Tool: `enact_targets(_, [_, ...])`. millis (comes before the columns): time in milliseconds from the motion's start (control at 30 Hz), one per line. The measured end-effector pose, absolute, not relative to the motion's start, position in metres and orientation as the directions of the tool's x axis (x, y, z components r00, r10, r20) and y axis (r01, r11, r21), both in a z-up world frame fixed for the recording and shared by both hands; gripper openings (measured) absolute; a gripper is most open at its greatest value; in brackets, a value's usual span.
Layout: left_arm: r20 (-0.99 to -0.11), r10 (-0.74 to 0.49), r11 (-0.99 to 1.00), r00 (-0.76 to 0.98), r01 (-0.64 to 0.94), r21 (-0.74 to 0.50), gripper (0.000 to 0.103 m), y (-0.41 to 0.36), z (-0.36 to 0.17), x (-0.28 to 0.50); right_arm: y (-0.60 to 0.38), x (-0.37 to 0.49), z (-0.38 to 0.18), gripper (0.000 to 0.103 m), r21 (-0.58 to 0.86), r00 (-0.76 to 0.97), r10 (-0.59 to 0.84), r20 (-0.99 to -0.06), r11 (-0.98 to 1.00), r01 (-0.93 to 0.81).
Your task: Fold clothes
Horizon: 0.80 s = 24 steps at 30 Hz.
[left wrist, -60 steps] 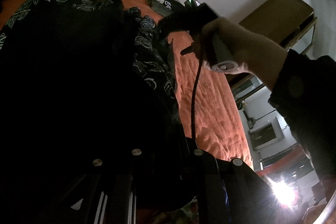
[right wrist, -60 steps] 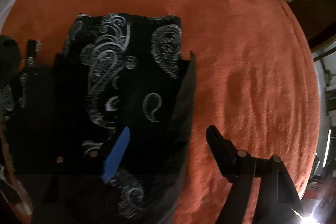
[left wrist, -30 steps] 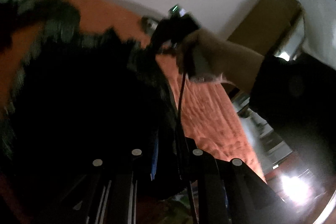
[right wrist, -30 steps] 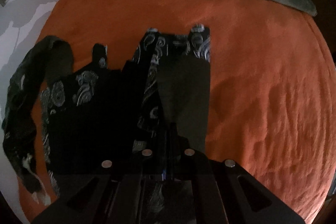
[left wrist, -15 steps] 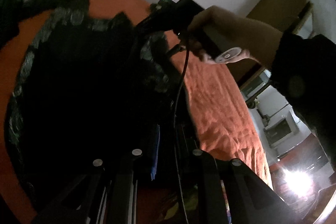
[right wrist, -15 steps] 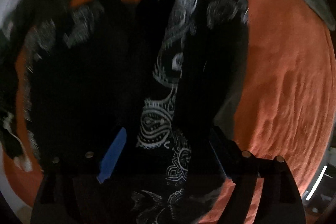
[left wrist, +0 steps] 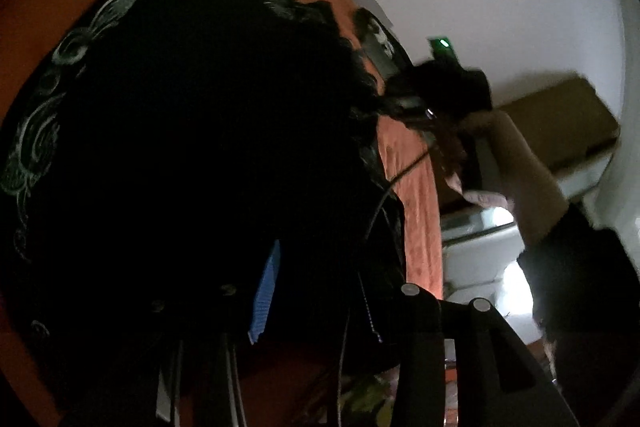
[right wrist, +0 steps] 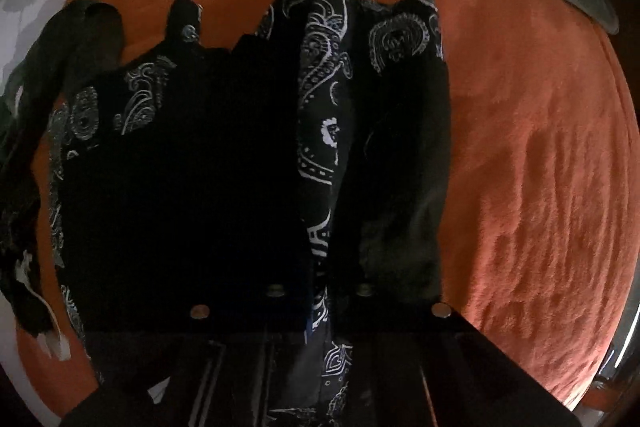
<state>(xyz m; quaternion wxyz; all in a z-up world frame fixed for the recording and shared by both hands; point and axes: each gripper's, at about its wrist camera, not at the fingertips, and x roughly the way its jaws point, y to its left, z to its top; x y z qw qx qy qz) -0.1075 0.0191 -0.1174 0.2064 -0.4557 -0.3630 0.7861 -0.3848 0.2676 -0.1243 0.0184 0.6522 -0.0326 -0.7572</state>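
Looking down on a black, soft cloth garment with white paisley print (right wrist: 192, 167), lying partly lifted over an orange plush bed cover (right wrist: 540, 147) and filling the right wrist view from 9 o'clock to 1 o'clock. Pinching a bunched paisley strip of it at 6 o'clock with the right tongs (right wrist: 320, 295), pressed together on the cloth. Seeing those same tongs from the left wrist view at 2 o'clock, with a hand (left wrist: 500, 155) gripping the handle and drawing the garment's far edge up off the bed. Holding the left tongs (left wrist: 336, 263) spread at 6 o'clock, with dark cloth draping into the gap beside the blue pad but nothing clamping it. Judging the fabric light, limp and thin, sagging and creasing wherever unsupported, so not holding a fold line unaided. Favouring a grip on a hem or corner through both layers, not on the slack middle, and keeping the two holds well apart so the edge is hanging taut. Watching for thin cloth slipping out of a shallow pinch.
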Motion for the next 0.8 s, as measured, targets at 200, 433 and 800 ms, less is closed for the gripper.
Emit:
enact_targets(200, [-0.593,0.627,-0.684,-0.505,0.006,-0.729,0.042,0.019,-0.115,-0.109,0.268,-0.381,-0.112,0.004,0.09,-0.173,-0.089,-0.981,-0.996,0.001])
enact_targets(433, [-0.582,0.614,-0.674,-0.533,0.03,-0.738,0.042,0.004,-0.112,-0.107,0.243,-0.376,-0.081,0.004,0.106,-0.196,-0.107,-0.975,-0.994,0.017])
enact_targets(800, [-0.636,0.499,-0.705,-0.588,0.152,-0.693,0.042,-0.041,-0.106,-0.077,0.146,-0.378,-0.04,0.004,0.094,-0.221,-0.126,-0.967,-0.984,0.154])
